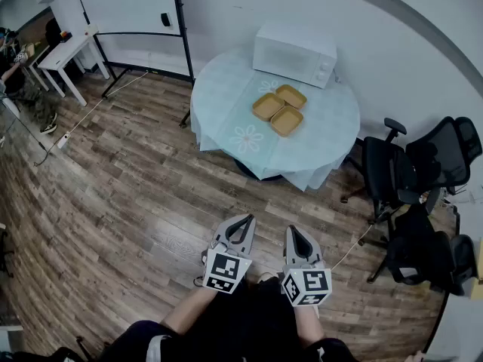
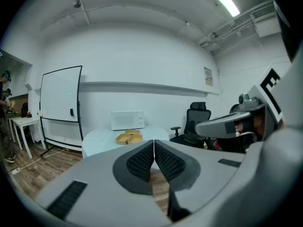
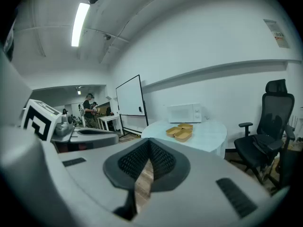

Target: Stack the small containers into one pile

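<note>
Stacking has not begun: in the head view the three small containers (image 1: 269,106) lie side by side on the tabletop (image 1: 226,119) beside the microwave (image 1: 294,53). They are well apart from our left gripper (image 1: 243,225) and right gripper (image 1: 294,236), which we carry low over the floor. In the left gripper view that gripper's jaws meet on nothing. The right gripper view shows the same, so we judge the approach comes first.

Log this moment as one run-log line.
stage: not started | left gripper: shut, empty | right gripper: shut, empty | containers: three, unstacked, on table
</note>
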`<action>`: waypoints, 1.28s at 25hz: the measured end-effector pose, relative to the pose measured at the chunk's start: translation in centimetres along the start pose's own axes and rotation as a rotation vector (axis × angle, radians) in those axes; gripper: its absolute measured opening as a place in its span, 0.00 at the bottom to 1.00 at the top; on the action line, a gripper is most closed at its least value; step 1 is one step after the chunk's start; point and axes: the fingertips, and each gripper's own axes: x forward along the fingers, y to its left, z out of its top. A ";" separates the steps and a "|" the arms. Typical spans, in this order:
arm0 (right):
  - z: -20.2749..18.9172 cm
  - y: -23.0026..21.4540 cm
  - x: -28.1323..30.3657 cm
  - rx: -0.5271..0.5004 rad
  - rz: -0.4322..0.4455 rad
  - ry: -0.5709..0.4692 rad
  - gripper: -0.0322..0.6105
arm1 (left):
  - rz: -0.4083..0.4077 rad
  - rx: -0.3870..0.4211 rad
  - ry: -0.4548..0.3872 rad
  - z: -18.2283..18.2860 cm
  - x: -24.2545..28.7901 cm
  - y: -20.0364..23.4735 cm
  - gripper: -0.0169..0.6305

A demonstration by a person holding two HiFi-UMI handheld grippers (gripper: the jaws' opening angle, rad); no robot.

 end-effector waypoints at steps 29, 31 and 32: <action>1.3 -8.8 8.5 0.068 -0.014 0.004 0.09 | -0.056 0.014 0.082 0.9 12.9 1.6 0.05; 2.3 -10.6 10.5 0.069 -0.001 0.007 0.09 | -0.049 0.019 0.091 1.7 15.4 2.3 0.05; 2.9 -11.7 11.5 0.069 0.006 0.009 0.09 | -0.042 0.022 0.096 2.2 16.6 2.5 0.05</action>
